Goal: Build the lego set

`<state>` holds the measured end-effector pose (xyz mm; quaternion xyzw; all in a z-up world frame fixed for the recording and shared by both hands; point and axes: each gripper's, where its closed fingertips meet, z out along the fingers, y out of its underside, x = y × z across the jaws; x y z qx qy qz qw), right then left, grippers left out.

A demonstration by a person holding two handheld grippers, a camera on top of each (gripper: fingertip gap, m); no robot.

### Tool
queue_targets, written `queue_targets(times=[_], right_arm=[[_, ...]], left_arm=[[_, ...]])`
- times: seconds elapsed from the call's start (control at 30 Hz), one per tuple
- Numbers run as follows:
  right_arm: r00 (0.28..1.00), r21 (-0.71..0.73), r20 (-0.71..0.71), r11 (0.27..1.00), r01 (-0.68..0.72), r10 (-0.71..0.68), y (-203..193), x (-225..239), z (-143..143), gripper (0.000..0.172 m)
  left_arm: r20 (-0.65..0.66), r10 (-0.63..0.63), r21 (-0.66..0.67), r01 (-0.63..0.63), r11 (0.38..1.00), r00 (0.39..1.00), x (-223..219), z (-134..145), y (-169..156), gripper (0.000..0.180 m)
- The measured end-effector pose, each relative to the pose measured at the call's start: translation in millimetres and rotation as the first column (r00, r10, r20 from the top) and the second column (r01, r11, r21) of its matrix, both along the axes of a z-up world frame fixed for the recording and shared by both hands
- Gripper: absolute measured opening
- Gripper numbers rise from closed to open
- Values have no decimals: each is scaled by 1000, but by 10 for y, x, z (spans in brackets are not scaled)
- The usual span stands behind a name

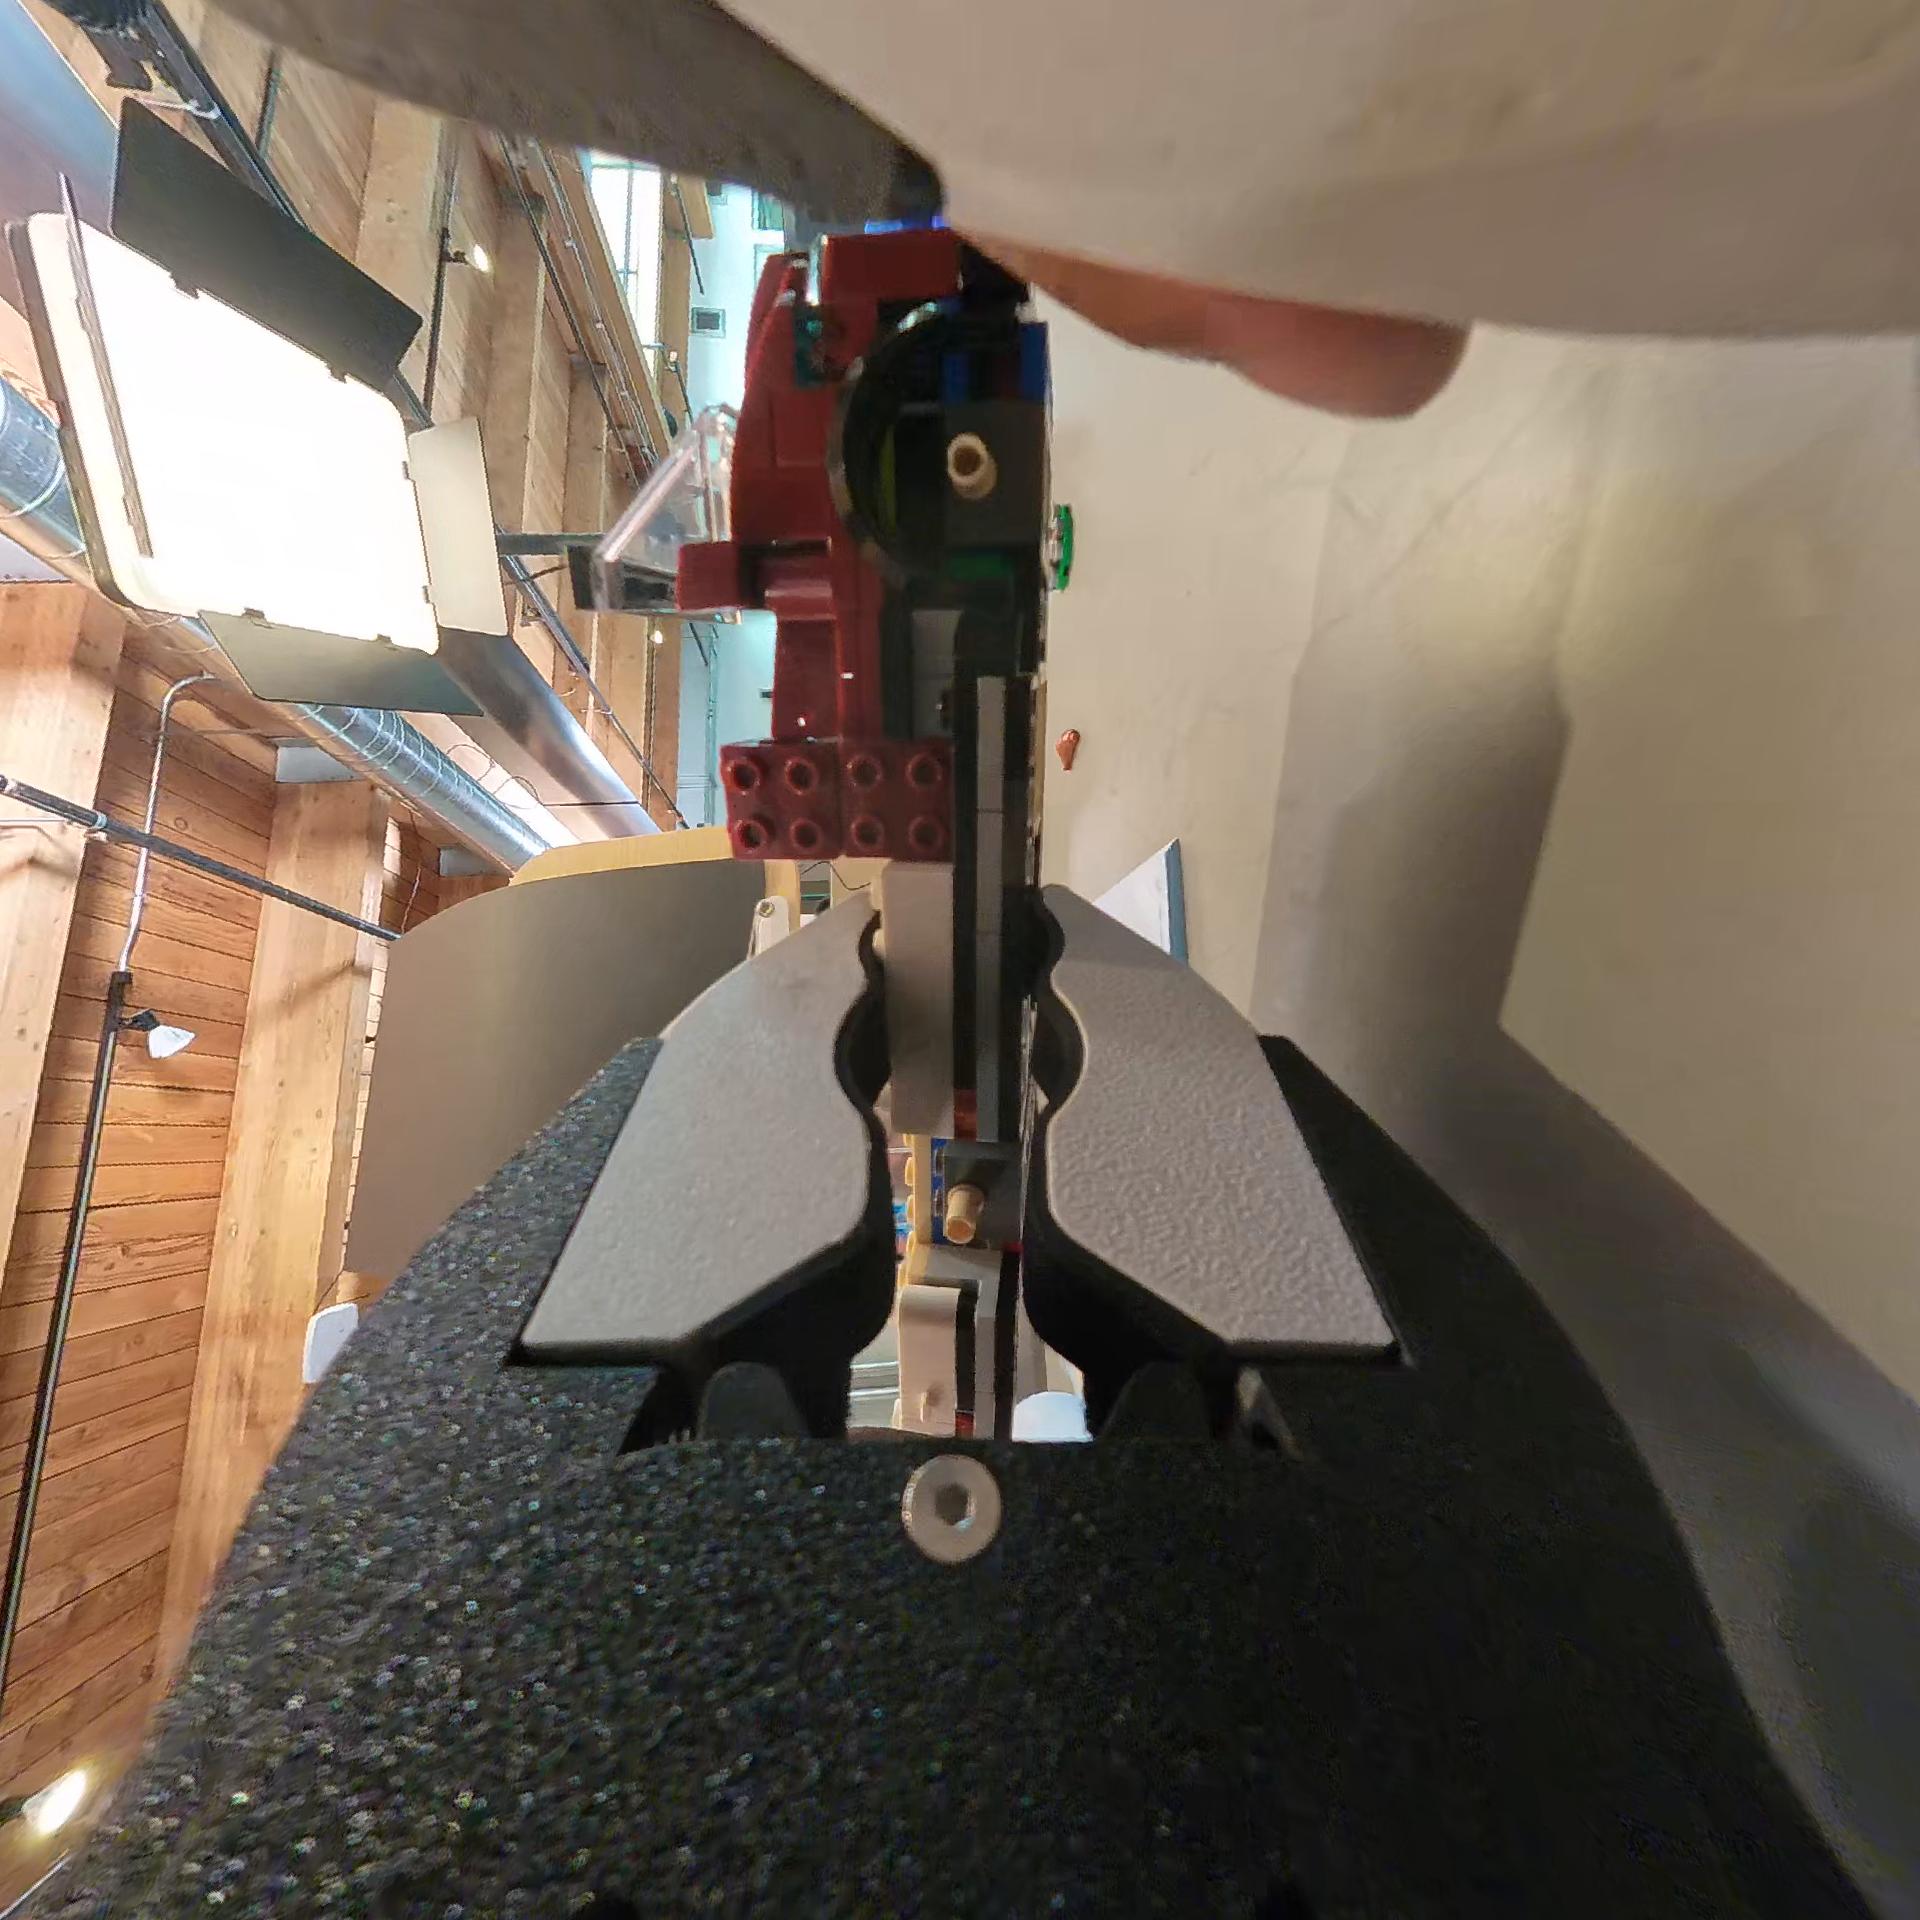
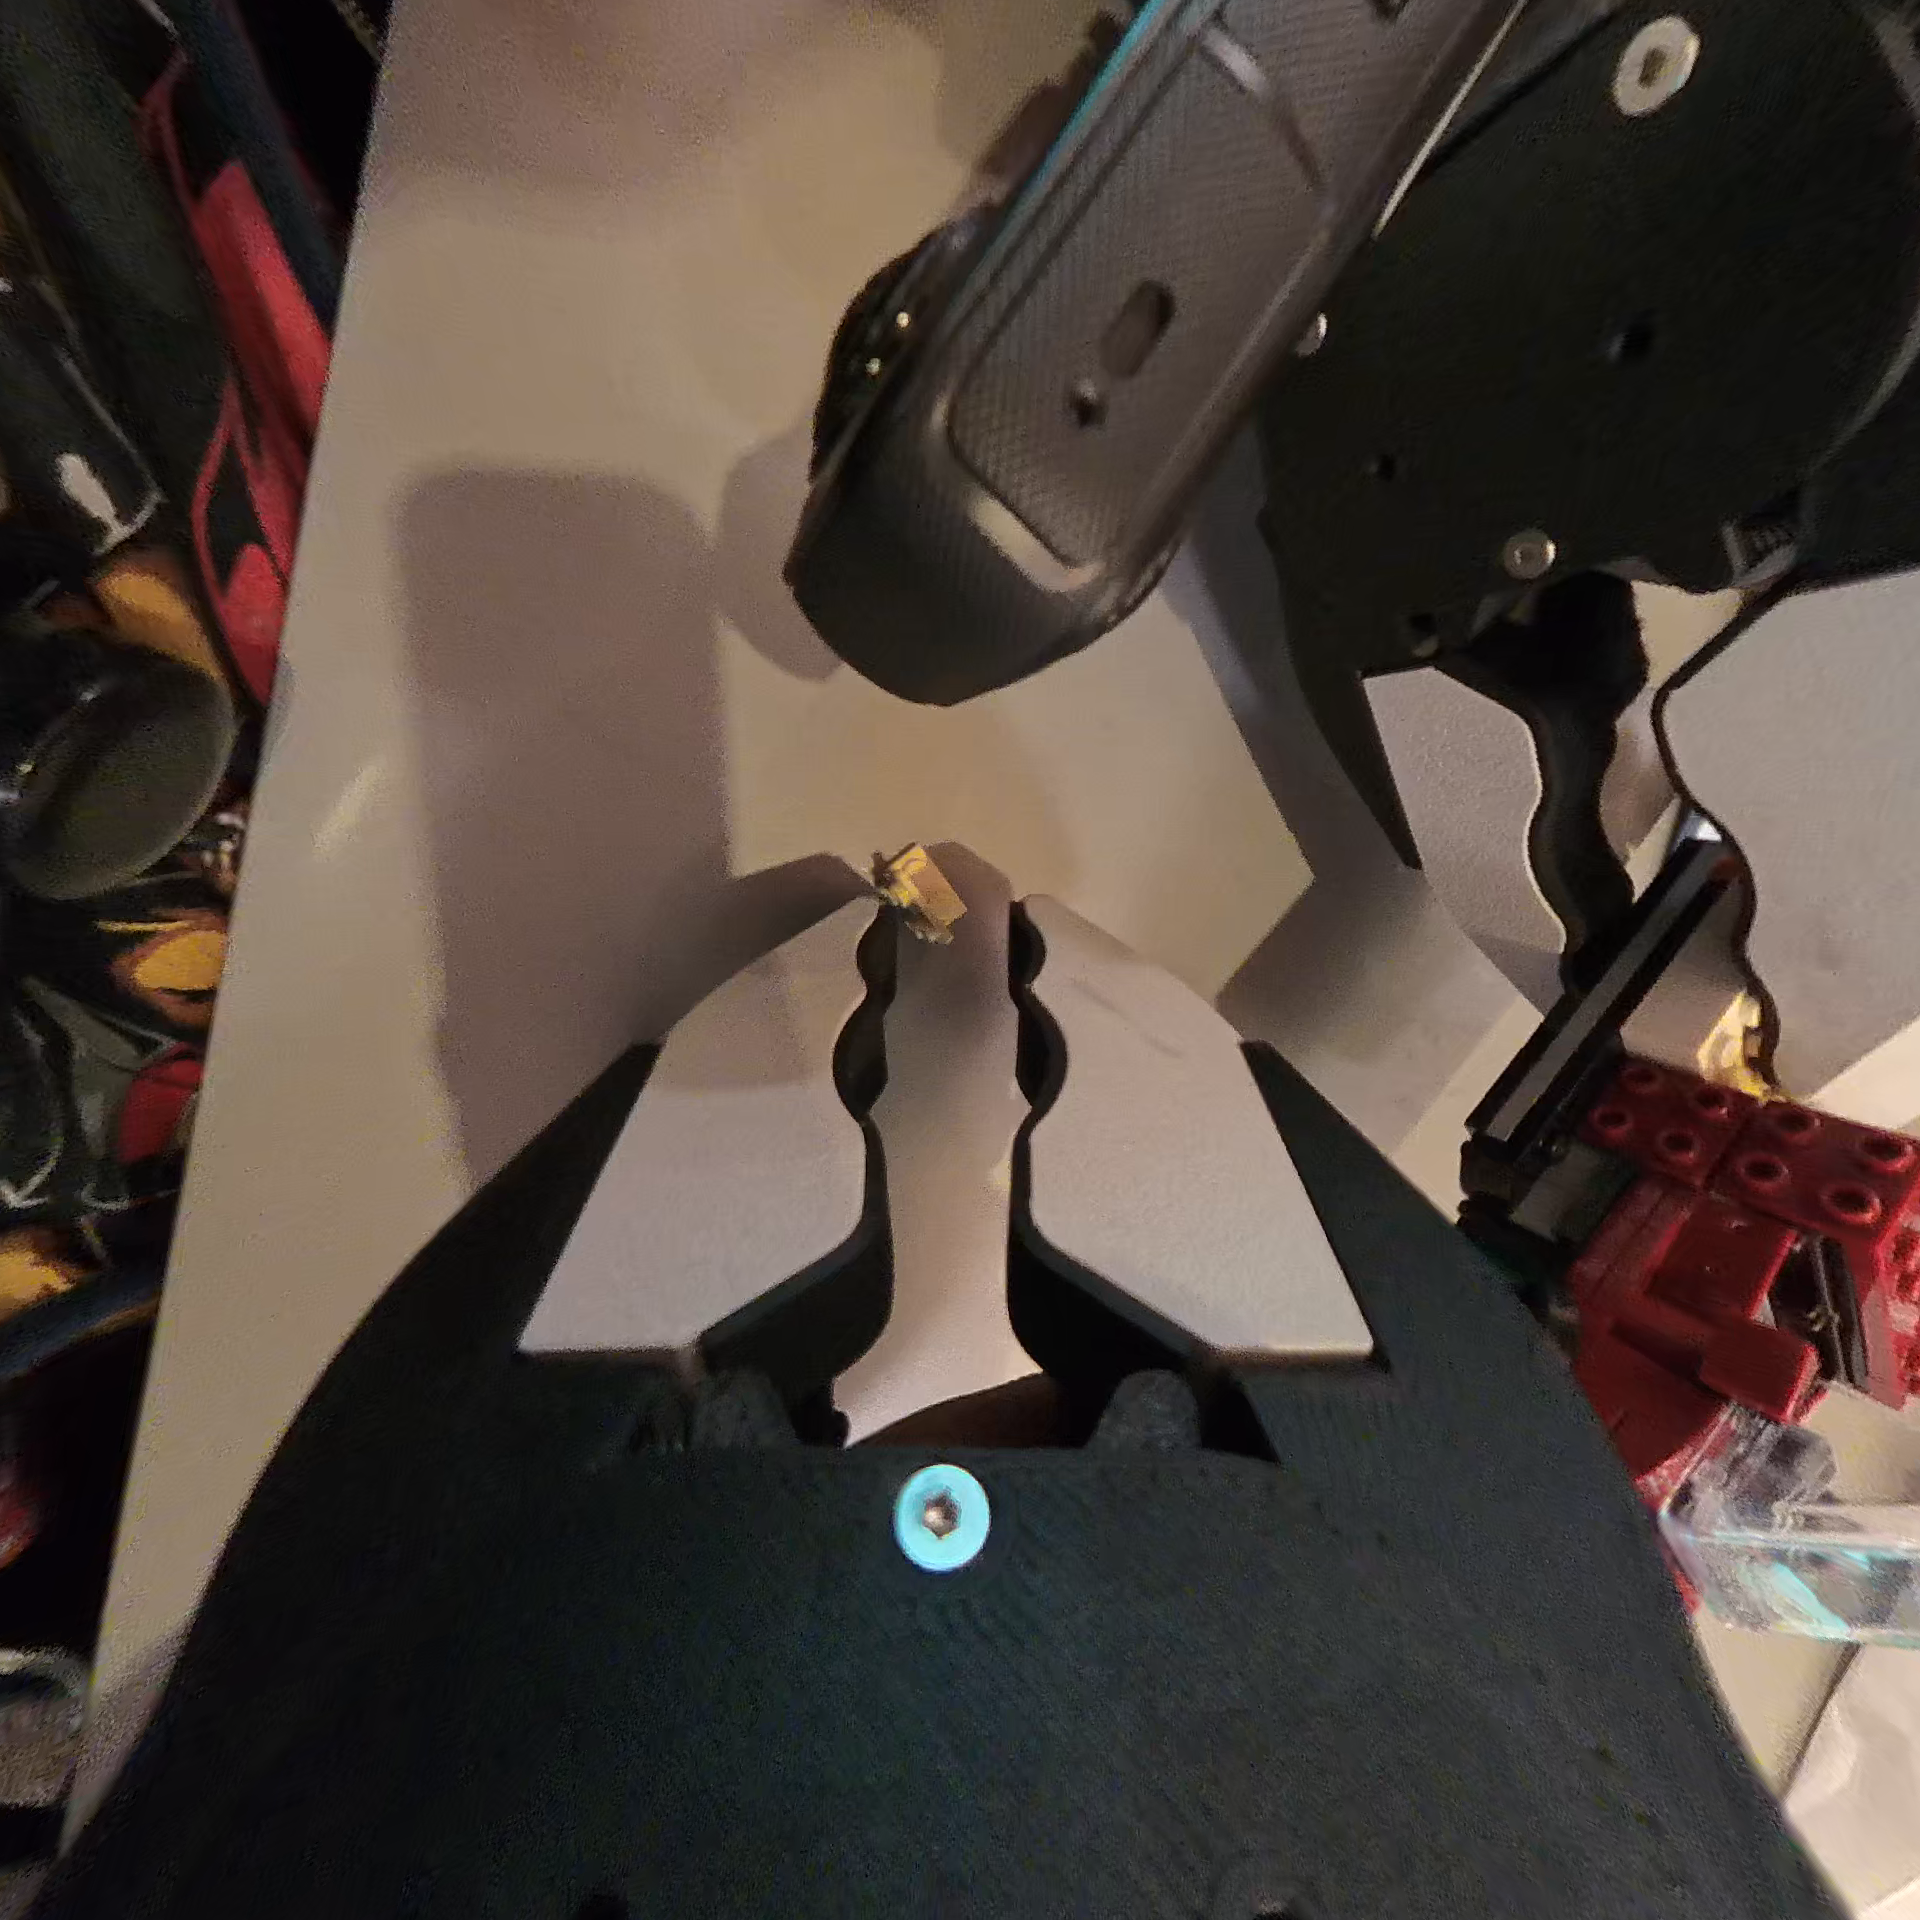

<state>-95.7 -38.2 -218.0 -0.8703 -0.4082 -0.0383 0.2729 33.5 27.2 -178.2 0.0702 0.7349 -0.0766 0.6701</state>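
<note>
Left gripper point(image 1: 956, 935): clamped on the black-and-grey base of a dark red brick-built model point(image 1: 831, 540), pads pressed on both sides, model lifted clear of the surface.
Right gripper point(image 2: 940, 920): narrowly parted above the white surface point(image 2: 582, 312); a small tan brick piece point(image 2: 920, 894) lies at its fingertips, not gripped.
Surroundings: a person's hand point(image 1: 1278, 332) beside the model's top.

The left claw point(image 1: 956, 935) is clamped, both pads pressed on a brick model — tipped on its side. The right claw point(image 2: 940, 925) points down, jaws slightly parted — nothing gripped between them.
</note>
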Motion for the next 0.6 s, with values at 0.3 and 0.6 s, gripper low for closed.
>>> queue_targets(times=[0.3,0.6], right_arm=[[996,-98,24,992,-78,80,-3,-14,-57,11],[987,-97,-116,990,99,-110,-61,7,115,3]], left_arm=[[-17,0,2,0,1000,1000,-21,-37,5,23],[-16,17,9,-17,1000,1000,-47,-45,-8,23]])
